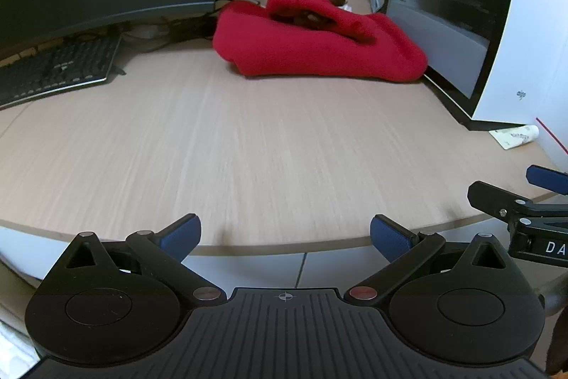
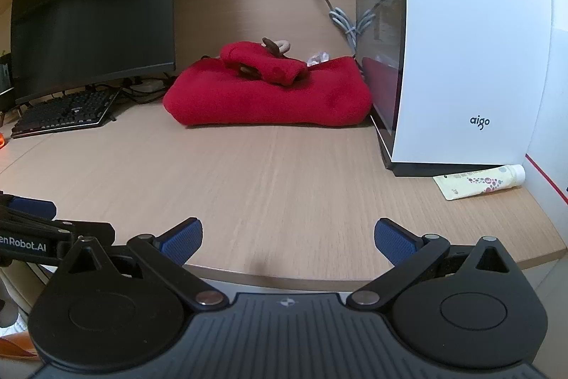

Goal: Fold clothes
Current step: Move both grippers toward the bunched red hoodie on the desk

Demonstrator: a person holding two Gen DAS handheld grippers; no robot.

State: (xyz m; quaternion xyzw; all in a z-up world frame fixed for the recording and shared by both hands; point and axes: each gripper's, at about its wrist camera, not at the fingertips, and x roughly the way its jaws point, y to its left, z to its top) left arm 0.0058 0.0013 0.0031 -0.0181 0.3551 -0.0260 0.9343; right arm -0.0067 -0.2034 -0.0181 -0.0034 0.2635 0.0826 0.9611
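A red garment (image 2: pixel 268 95) lies folded in a thick bundle at the back of the wooden desk (image 2: pixel 277 180), its right end close against the glass side of a white computer case (image 2: pixel 468 52). A smaller rolled part of the same red cloth rests on top of the bundle, and something brown pokes out of and behind it; what that brown thing is cannot be made out from here. Left of the garment stands a dark monitor (image 2: pixel 92 9) with a black keyboard (image 2: pixel 65 114) in front of it, and a grey cable (image 2: pixel 340 13) runs down from a socket strip at the back. A small cream tube (image 2: pixel 479 182) lies on the desk at the foot of the case. The left gripper (image 1: pixel 285 235) and the right gripper (image 2: pixel 288 237) both hang at the near edge of the desk, well apart from the garment, each with its blue-padded fingers spread wide and nothing between them.
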